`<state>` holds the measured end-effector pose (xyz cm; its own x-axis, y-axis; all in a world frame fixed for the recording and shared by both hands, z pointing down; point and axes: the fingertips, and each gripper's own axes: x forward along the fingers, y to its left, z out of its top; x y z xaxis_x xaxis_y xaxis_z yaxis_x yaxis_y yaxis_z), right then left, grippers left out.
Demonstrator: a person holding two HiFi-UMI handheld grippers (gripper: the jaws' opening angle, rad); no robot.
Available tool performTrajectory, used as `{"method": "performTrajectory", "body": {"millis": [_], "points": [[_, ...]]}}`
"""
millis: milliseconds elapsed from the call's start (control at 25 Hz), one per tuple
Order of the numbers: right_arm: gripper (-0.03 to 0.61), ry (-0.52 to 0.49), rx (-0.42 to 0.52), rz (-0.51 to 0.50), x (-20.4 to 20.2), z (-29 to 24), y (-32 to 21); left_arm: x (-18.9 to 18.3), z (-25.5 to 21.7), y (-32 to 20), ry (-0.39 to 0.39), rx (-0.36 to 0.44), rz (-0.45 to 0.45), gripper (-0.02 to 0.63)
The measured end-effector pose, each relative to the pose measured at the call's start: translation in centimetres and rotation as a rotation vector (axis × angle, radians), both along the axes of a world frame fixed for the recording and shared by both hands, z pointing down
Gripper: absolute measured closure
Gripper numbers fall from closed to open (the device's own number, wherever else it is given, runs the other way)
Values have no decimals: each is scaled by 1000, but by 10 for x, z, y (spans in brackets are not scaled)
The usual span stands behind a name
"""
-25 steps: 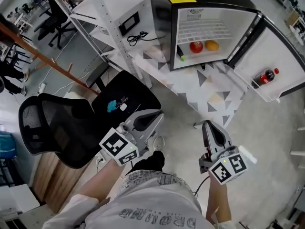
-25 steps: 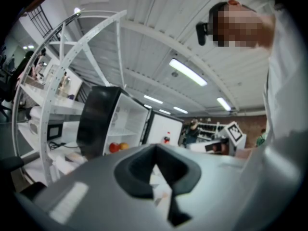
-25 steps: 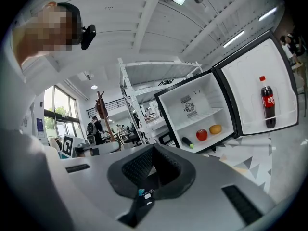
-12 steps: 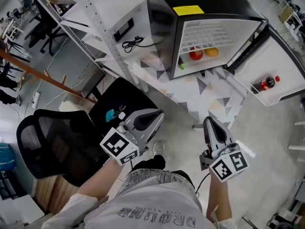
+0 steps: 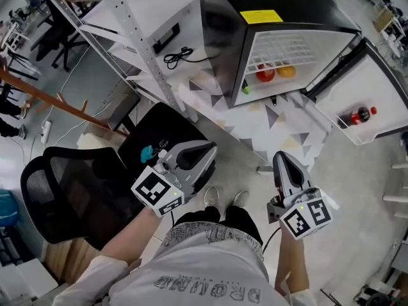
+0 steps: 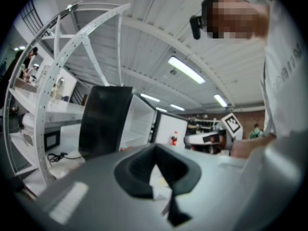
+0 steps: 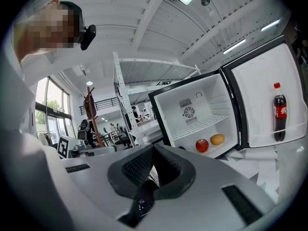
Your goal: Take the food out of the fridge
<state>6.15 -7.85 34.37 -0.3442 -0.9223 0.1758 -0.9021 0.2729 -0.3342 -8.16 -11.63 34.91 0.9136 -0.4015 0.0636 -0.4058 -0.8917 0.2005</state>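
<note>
We see the open fridge (image 5: 220, 37) holding a red apple (image 5: 266, 73) and an orange (image 5: 286, 71) under its wire shelf, and a cola bottle (image 5: 357, 116) in the door rack. A green speck by the doorway is unreadable. The left hand-held gripper (image 5: 212, 148) and the right hand-held gripper (image 5: 279, 156) are closed and empty, well apart from the fridge.

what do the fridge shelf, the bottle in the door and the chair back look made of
Shelf: probably white coated wire, seen as a thin open grid.
Bottle: likely clear plastic, with dark drink showing through and a red cap and label.
Chair back: black mesh, matte, with a fine weave visible.
</note>
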Motion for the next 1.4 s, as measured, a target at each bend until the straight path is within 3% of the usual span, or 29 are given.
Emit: {"method": "performTrajectory", "body": {"millis": [520,1400], "points": [[589,14,8,-28,20,6,-32,13,-1,-20,-16,0,-45,609],[589,70,-5,-111,88,42,-128,66,19,-69,-92,-38,-180,609]]}}
